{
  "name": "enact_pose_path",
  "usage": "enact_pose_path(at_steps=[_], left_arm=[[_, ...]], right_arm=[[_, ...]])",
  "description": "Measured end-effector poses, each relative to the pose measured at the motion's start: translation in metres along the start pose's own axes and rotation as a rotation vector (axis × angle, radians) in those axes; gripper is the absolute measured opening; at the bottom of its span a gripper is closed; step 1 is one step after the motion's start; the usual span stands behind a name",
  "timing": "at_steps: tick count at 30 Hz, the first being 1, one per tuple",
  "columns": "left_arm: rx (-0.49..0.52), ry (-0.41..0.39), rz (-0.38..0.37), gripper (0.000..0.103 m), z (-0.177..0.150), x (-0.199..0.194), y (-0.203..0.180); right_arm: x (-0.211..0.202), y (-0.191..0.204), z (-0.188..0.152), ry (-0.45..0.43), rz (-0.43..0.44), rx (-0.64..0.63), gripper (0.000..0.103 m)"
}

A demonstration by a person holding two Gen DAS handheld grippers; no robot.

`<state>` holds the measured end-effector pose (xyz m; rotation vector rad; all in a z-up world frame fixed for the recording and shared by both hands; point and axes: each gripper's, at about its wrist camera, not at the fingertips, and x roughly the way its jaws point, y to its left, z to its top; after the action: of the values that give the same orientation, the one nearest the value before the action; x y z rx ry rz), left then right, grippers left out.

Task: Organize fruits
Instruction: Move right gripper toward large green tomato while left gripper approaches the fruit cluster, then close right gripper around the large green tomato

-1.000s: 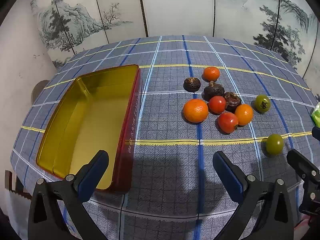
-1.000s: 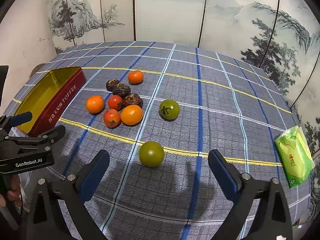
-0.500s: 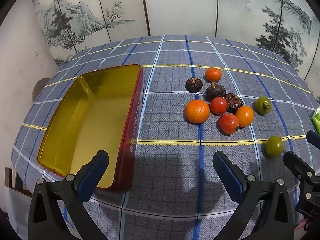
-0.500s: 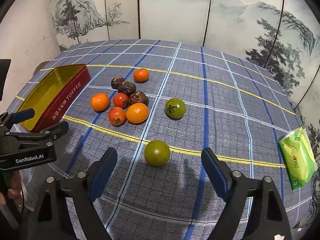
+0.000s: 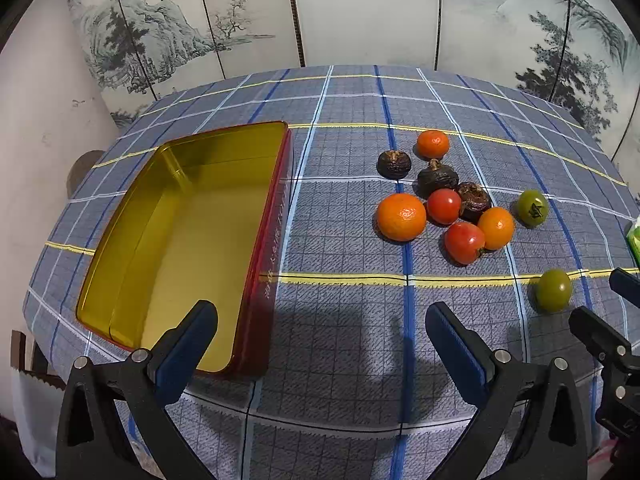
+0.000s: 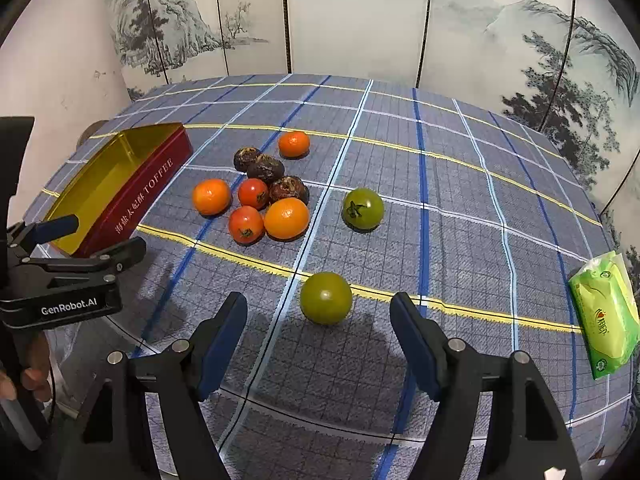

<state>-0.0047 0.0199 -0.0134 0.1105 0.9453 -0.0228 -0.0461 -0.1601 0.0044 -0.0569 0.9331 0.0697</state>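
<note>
Two tongs hang low over the near edge of the counter (image 5: 344,240), both spread wide and holding nothing. The left tongs (image 5: 320,340) have their left finger over the near right corner of the tin (image 5: 264,280), with only bare cloth between the pads. That tin lies ahead and to the left of them, open, its gold inside holding nothing, its red wall running away from the near edge.

Ahead and right of the left tongs sits the cluster: a large orange (image 5: 401,217), two red tomatoes (image 5: 464,242), a second orange (image 5: 496,227), three dark wrinkled fruits (image 5: 437,178) and a small orange (image 5: 433,144) farthest off. They touch or nearly touch one another. A broad strip of cloth lies free between the cluster and the tin wall.

The right tongs (image 6: 318,332) stand just short of a green tomato (image 6: 326,298), which lies slightly beyond the fingertips and centred on the gap, touched by neither pad. It rests on a yellow stripe near the counter's front edge, well apart from the cluster. A second green tomato (image 6: 363,208), stem scar up, sits farther ahead and a little right, just beside the cluster.

Far right of the right tongs, at the counter's right edge, lies a green packet (image 6: 604,316). Open cloth spreads between it and the green tomatoes. Beyond the far edge stands a painted screen (image 6: 360,20).
</note>
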Motion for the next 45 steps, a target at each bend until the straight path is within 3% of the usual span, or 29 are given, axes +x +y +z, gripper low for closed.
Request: enact_pose_path(at_steps=[6, 19, 26, 36, 45], left_arm=[[0.011, -0.004, -0.017, 0.103, 0.002, 0.0, -0.001], [0.031, -0.007, -0.021, 0.103, 0.008, 0.005, -0.003], [0.048, -0.008, -0.027, 0.102, 0.017, 0.011, -0.005], [0.09, 0.019, -0.068, 0.088, 0.032, 0.023, -0.018], [0.134, 0.03, -0.106, 0.076, 0.043, 0.031, -0.027]], right_arm=[[0.005, -0.001, -0.001, 0.011, -0.047, -0.008, 0.072], [0.029, -0.005, -0.002, 0.079, -0.043, -0.012, 0.07], [0.047, -0.012, 0.004, 0.111, -0.037, 0.014, 0.059], [0.066, -0.009, 0.008, 0.143, 0.016, 0.017, 0.037], [0.069, -0.011, 0.009, 0.134, 0.022, 0.012, 0.033]])
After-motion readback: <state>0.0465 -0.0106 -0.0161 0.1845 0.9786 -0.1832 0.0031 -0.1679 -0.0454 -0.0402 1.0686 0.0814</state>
